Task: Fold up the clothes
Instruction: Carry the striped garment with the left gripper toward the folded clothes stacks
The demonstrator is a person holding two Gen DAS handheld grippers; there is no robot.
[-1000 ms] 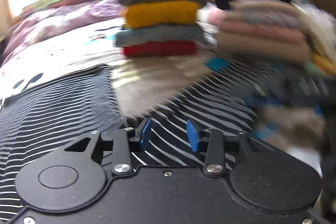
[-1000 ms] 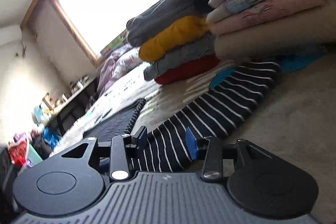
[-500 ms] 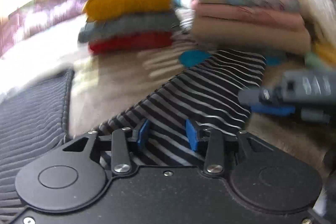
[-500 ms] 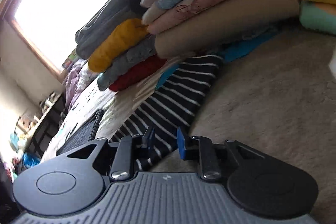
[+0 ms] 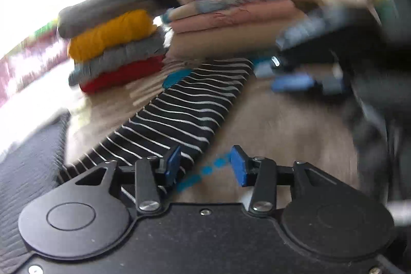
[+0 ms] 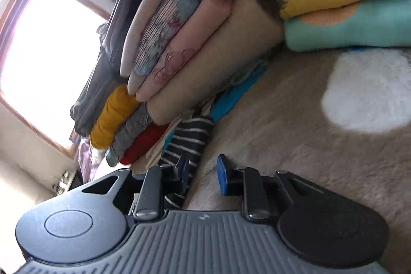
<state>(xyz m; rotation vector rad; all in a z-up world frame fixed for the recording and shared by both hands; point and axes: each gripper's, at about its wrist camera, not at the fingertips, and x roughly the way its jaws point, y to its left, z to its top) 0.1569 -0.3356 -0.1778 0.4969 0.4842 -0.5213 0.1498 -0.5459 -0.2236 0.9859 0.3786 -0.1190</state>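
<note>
- Lying flat on the beige blanket [image 5: 282, 125], your striped garment [image 5: 185, 114] is black with thin white stripes and runs as a long band away from both cameras toward the stacks.
- Your left gripper [image 5: 205, 166]: blue fingers [image 5: 172, 166] apart, nothing clamped; the near end of the striped garment passes under the left-hand finger, while the other finger sits over bare blanket.
- Your right gripper [image 6: 203, 175]: fingers [image 6: 222, 175] apart, holding nothing; the garment's edge lies against the left-hand finger, and the gap between the two is mostly blanket.
- In the left wrist view your right gripper appears blurred to the right of the garment's far end; contact cannot be told.
- Folded stack [image 5: 113, 43] beyond the garment, top to bottom: grey, mustard yellow, grey, red.
- Second stack [image 6: 195, 43] just beside it: beige, pink and patterned pieces, touching the garment's far end.
- Yellow and turquoise folded pieces [image 6: 346, 7] lie further right.
- Ribbed dark cloth [image 5: 25, 158] lies at the left.
</note>
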